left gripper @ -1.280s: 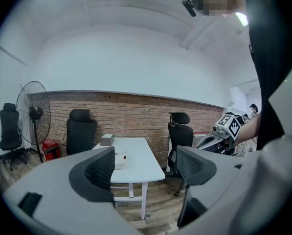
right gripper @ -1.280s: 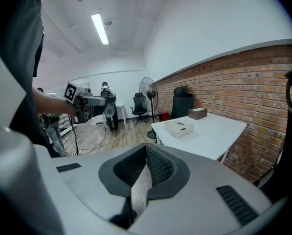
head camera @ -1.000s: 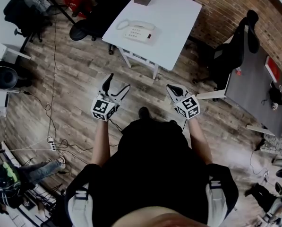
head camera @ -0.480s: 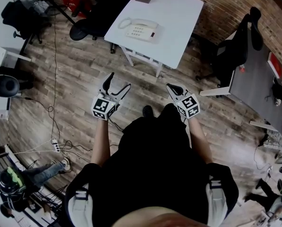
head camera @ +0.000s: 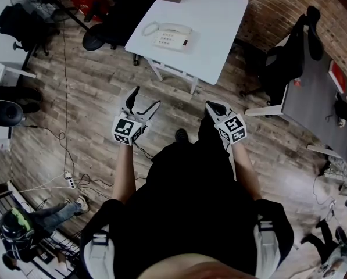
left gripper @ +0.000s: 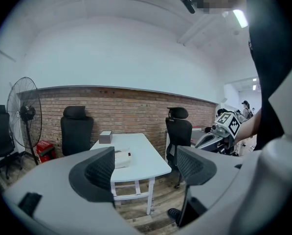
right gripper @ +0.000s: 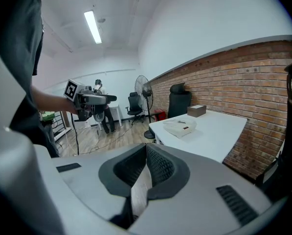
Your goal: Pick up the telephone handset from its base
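Head view: handset is lying untouched on its base, well apart from gaping left gripper and closed right gripper.

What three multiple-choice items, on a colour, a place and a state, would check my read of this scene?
1. The table is: A black; B white; C red.
2. The telephone sits: A on the floor; B on that table; C on a chair.
3. The left gripper is: A open, empty; B shut on the telephone; C shut, empty.
Key: 1 B, its top shows white. 2 B, it lies on the tabletop. 3 A, its jaws stand apart with nothing between them.
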`<move>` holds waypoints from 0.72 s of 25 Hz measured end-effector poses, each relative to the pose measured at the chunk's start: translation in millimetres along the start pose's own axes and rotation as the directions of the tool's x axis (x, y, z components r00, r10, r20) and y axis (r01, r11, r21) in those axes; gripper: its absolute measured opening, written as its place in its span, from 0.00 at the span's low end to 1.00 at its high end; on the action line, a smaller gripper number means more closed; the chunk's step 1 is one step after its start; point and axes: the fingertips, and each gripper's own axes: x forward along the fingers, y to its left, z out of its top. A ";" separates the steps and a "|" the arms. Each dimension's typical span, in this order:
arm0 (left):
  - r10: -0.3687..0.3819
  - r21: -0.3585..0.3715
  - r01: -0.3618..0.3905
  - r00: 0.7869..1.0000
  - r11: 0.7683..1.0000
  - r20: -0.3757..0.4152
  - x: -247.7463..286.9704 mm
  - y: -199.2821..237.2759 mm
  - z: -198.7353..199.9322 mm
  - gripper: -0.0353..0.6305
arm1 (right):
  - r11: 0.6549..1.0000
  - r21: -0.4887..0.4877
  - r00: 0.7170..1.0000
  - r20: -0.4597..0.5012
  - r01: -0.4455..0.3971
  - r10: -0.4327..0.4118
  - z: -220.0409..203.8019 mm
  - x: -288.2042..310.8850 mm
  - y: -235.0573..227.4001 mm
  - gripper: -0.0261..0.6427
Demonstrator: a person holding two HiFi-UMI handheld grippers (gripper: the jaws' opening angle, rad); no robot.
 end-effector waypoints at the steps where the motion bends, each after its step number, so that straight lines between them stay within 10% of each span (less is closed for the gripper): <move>1: -0.002 0.007 0.002 1.000 1.000 0.000 2.6 -1.0 1.9 0.64 | 1.000 0.001 1.000 0.000 0.001 -0.001 -0.1 -0.7 -2.9 0.04; 18: -0.056 0.027 0.058 0.997 0.998 -0.047 26.8 -3.8 2.4 0.64 | 0.999 0.033 0.999 0.010 0.032 -0.032 8.5 8.7 -29.1 0.04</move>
